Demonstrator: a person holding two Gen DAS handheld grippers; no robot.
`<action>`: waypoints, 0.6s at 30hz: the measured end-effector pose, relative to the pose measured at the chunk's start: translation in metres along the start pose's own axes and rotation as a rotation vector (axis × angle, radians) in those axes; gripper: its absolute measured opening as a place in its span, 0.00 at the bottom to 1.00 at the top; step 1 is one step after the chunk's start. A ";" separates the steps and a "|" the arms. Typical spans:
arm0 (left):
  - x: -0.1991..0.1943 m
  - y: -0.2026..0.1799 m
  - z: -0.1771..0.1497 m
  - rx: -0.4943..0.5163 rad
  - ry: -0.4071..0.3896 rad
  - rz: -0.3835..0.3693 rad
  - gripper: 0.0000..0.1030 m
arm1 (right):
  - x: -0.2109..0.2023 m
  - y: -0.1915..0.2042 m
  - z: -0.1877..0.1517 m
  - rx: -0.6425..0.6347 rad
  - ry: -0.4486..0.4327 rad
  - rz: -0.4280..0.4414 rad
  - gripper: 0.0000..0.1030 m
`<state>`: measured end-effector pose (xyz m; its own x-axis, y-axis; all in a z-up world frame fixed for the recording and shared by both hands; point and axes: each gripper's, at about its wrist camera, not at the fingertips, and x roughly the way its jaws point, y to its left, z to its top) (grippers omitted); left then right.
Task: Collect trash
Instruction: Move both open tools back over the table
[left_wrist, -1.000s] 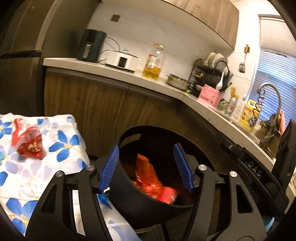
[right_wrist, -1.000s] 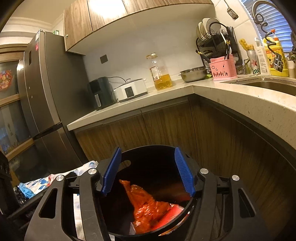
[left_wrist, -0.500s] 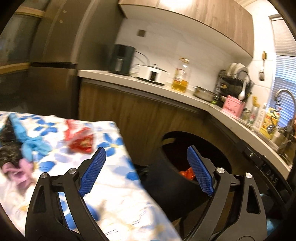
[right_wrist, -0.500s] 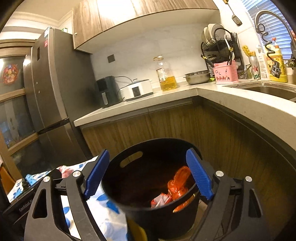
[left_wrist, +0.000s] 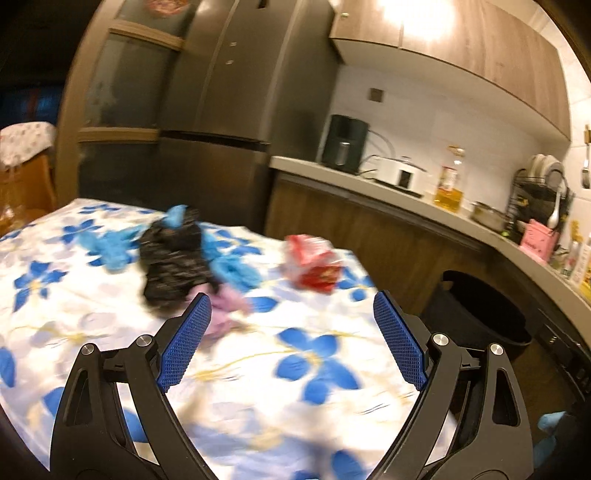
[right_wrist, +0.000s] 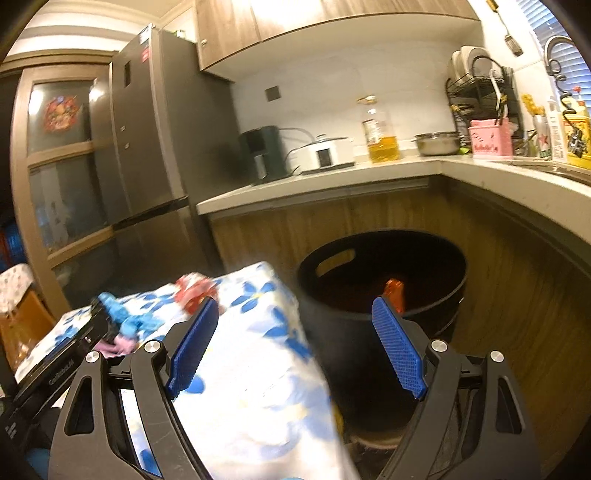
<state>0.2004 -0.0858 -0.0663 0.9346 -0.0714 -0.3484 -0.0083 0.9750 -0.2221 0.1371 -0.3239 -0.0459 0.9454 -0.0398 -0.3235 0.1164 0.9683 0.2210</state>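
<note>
Both grippers hang wide open and empty: the left gripper (left_wrist: 291, 341) over a floral tablecloth (left_wrist: 258, 398), the right gripper (right_wrist: 293, 349) between the table edge and a black trash bin (right_wrist: 380, 291). On the cloth lie a red snack wrapper (left_wrist: 314, 264), a crumpled black bag (left_wrist: 173, 258) and blue scraps (left_wrist: 110, 247); orange plastic (right_wrist: 394, 291) shows inside the bin.

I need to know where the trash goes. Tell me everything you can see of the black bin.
The black bin is a round, open-topped tub, seemingly matte plastic, with a slot handle cut near its rim. It stands upright on the floor against the wooden cabinets under the counter corner, close beside the flowered table edge. Inside, orange-red trash shows; the rest is dark. From the left wrist view only its rim and shadowed interior appear. No gripper touches it.
</note>
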 end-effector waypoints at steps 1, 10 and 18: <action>-0.001 0.007 -0.001 -0.002 0.005 0.016 0.85 | -0.001 0.005 -0.002 0.000 0.006 0.008 0.80; 0.001 0.048 -0.002 0.008 0.026 0.063 0.61 | 0.000 0.050 -0.012 -0.028 0.016 0.094 0.80; 0.038 0.053 0.003 0.023 0.096 0.064 0.33 | 0.014 0.066 -0.015 -0.051 0.036 0.120 0.80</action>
<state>0.2367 -0.0360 -0.0889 0.8939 -0.0272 -0.4474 -0.0579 0.9828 -0.1755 0.1531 -0.2571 -0.0500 0.9399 0.0850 -0.3308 -0.0133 0.9769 0.2131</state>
